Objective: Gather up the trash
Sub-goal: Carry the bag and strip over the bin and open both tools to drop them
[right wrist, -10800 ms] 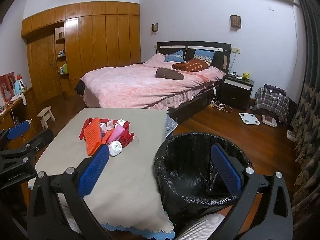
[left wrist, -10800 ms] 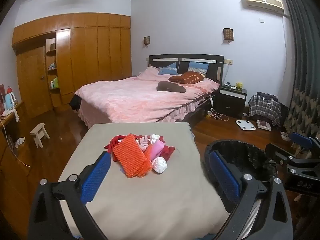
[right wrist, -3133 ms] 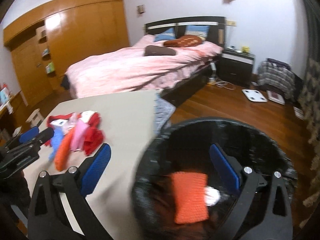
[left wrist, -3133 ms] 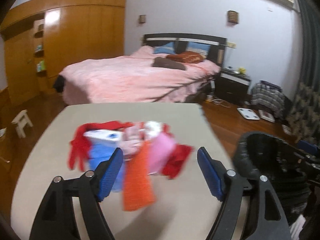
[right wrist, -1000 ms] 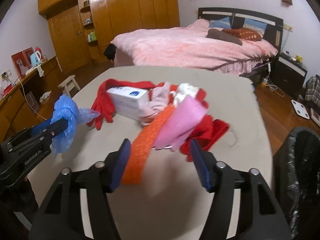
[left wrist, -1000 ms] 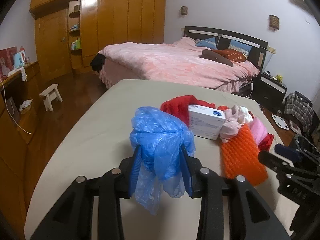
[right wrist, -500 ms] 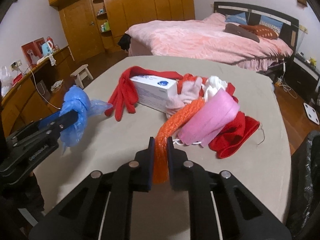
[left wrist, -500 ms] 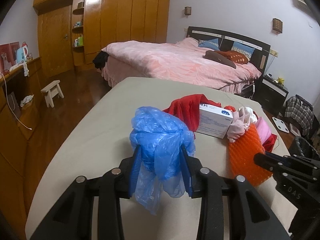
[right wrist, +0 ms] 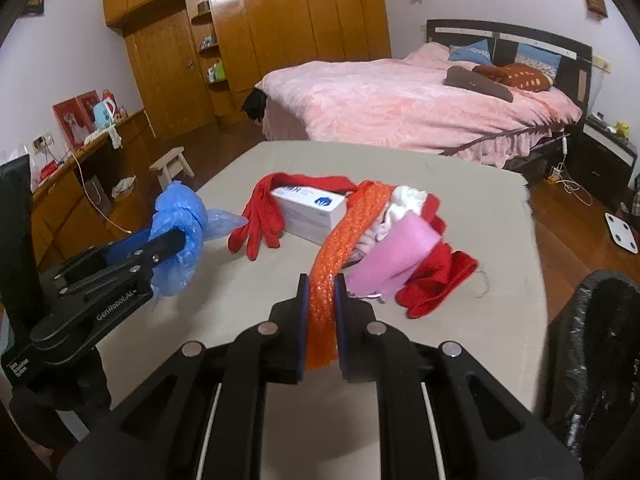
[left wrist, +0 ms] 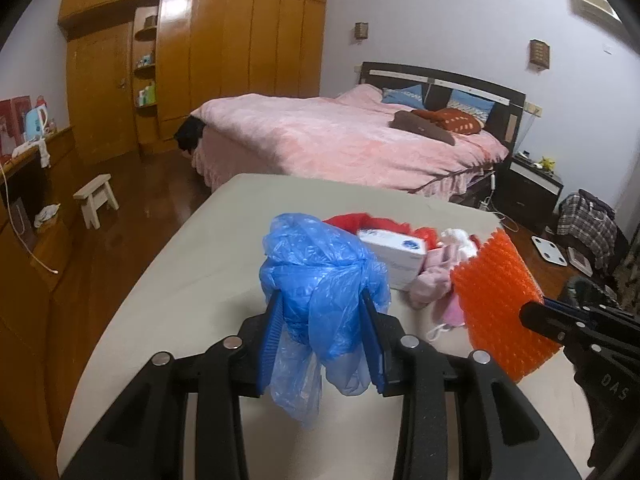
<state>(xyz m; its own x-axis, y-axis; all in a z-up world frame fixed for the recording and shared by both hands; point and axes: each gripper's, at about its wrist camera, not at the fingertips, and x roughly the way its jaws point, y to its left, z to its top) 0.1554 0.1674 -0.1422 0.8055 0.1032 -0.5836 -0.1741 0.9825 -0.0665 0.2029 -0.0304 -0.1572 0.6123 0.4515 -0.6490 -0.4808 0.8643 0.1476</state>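
My left gripper (left wrist: 322, 300) is shut on a crumpled blue plastic bag (left wrist: 320, 276), held above the beige table (left wrist: 192, 280); the bag (right wrist: 178, 220) also shows at the left of the right wrist view. My right gripper (right wrist: 322, 280) is shut on an orange knobbly strip (right wrist: 340, 236), which in the left wrist view hangs as an orange sheet (left wrist: 500, 300) at the right. On the table lie a white box (right wrist: 310, 208), a red glove (right wrist: 260, 216), a pink piece (right wrist: 396, 256), white cloth (right wrist: 404, 200) and red fabric (right wrist: 436, 276).
A bin with a black liner (right wrist: 592, 344) stands off the table's right edge. Beyond the table is a pink bed (left wrist: 340, 136). A small stool (left wrist: 96, 196) and a wooden desk (left wrist: 28, 184) are at the left, on a wooden floor.
The right gripper closed on the orange strip and lifted it, so its end now hangs free off the table. The left gripper rose slightly with the blue bag.
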